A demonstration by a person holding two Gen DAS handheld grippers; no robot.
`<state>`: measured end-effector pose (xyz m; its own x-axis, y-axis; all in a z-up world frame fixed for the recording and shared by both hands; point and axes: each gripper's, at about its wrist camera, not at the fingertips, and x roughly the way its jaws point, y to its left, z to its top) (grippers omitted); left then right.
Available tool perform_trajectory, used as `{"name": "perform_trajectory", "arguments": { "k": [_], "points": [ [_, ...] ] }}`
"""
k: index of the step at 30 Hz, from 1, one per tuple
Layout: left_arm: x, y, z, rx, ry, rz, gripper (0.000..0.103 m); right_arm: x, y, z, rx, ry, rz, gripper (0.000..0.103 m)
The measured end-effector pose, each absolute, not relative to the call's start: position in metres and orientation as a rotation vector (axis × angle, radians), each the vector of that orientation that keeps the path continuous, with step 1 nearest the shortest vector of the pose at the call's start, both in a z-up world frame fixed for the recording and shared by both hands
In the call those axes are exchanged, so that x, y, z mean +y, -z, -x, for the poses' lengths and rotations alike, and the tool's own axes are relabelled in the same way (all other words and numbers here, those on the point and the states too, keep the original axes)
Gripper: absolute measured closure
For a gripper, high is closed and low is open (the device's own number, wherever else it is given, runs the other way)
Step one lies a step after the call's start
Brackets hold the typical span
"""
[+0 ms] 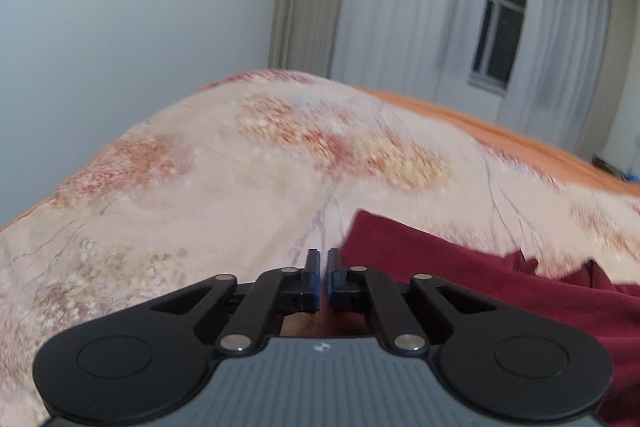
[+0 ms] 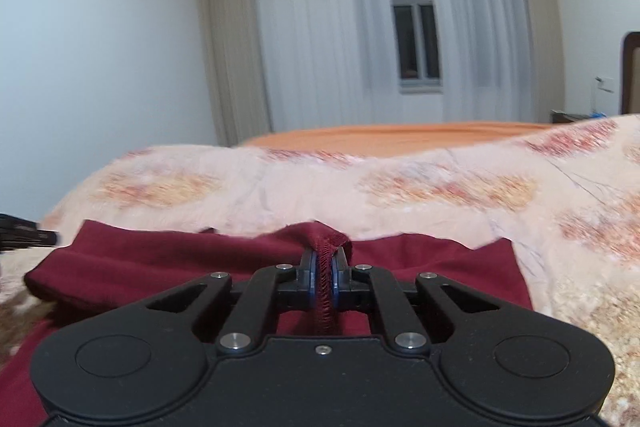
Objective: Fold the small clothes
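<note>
The right gripper (image 2: 324,259) sits closest, its two black fingers (image 2: 307,267) pinched on a stitched hem of the dark red garment (image 2: 160,251); the hem runs up between the blue pads and bunches into a small peak just past the tips. The rest of the garment spreads out flat to both sides beneath it, lying on a pale bedspread (image 2: 440,187) printed with orange and pink patches. At the far left edge of this view a bit of black hardware pokes in, too cut off to identify.

The left gripper (image 1: 323,259) has its fingers (image 1: 311,267) drawn together with only a thin slit between the pads and no cloth visible in it. It hangs over bare bedspread, with the garment's edge lying just to its right and trailing off toward the lower right corner.

Beyond the bedspread an orange sheet (image 2: 380,135) covers the far part of the bed. White curtains (image 2: 320,27) hang over a window (image 2: 412,7) behind it, beside a plain wall (image 2: 100,47).
</note>
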<state>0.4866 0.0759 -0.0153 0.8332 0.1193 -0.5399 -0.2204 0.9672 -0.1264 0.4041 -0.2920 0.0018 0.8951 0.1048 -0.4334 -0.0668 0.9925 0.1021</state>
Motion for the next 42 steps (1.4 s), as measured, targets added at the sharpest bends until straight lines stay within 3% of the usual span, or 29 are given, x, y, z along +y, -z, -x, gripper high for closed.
{"name": "perform_trajectory", "arguments": {
  "k": [3,6,8,9,10,16,18,19,20,21,22,29,36,37,39,41,42],
  "points": [
    [0.075,0.027,-0.499,0.624,-0.219,0.134,0.103,-0.298,0.018,-0.421,0.575,-0.086,-0.099,0.093],
    [0.079,0.041,-0.5,0.689,-0.215,0.154,0.1,-0.299,0.031,-0.419,0.604,-0.063,-0.082,0.079],
    [0.083,0.04,-0.49,0.676,-0.205,0.184,0.077,-0.303,0.033,-0.411,0.588,-0.05,-0.095,0.064],
    [0.086,0.038,-0.485,0.666,-0.194,0.201,0.05,-0.306,0.033,-0.408,0.581,-0.051,-0.107,0.057],
    [0.089,0.035,-0.479,0.645,-0.185,0.218,0.035,-0.309,0.033,-0.405,0.572,-0.05,-0.117,0.053],
    [0.089,0.028,-0.454,0.641,-0.045,0.19,0.029,-0.31,0.034,-0.388,0.548,-0.051,-0.117,0.036],
    [0.087,0.031,-0.452,0.663,-0.022,0.192,0.03,-0.305,0.035,-0.384,0.545,-0.053,-0.091,0.029],
    [0.086,0.033,-0.452,0.672,-0.02,0.193,0.041,-0.302,0.035,-0.383,0.542,-0.052,-0.073,0.024],
    [0.085,0.035,-0.452,0.683,-0.012,0.189,0.076,-0.3,0.036,-0.382,0.538,-0.049,-0.057,0.021],
    [0.084,0.037,-0.454,0.701,-0.004,0.178,0.096,-0.298,0.035,-0.381,0.534,-0.044,-0.045,0.017],
    [0.082,0.038,-0.455,0.711,-0.018,0.167,0.101,-0.296,0.035,-0.38,0.529,-0.043,-0.036,0.016],
    [0.089,0.031,-0.448,0.636,-0.136,0.178,0.103,-0.296,0.037,-0.379,0.531,-0.041,-0.026,0.012],
    [0.115,0.044,-0.447,0.685,-0.224,0.22,0.103,-0.289,0.042,-0.379,0.534,-0.051,0.002,0.011],
    [0.116,0.042,-0.444,0.682,-0.204,0.231,0.099,-0.289,0.042,-0.379,0.528,-0.052,0.0,0.01],
    [0.114,0.035,-0.439,0.664,-0.161,0.241,0.08,-0.289,0.041,-0.378,0.521,-0.055,-0.002,0.009],
    [0.109,0.028,-0.435,0.629,-0.119,0.244,0.05,-0.288,0.041,-0.379,0.521,-0.055,0.0,0.009],
    [0.105,0.025,-0.434,0.617,-0.09,0.247,0.028,-0.288,0.041,-0.379,0.522,-0.055,0.002,0.008]
  ]
}}
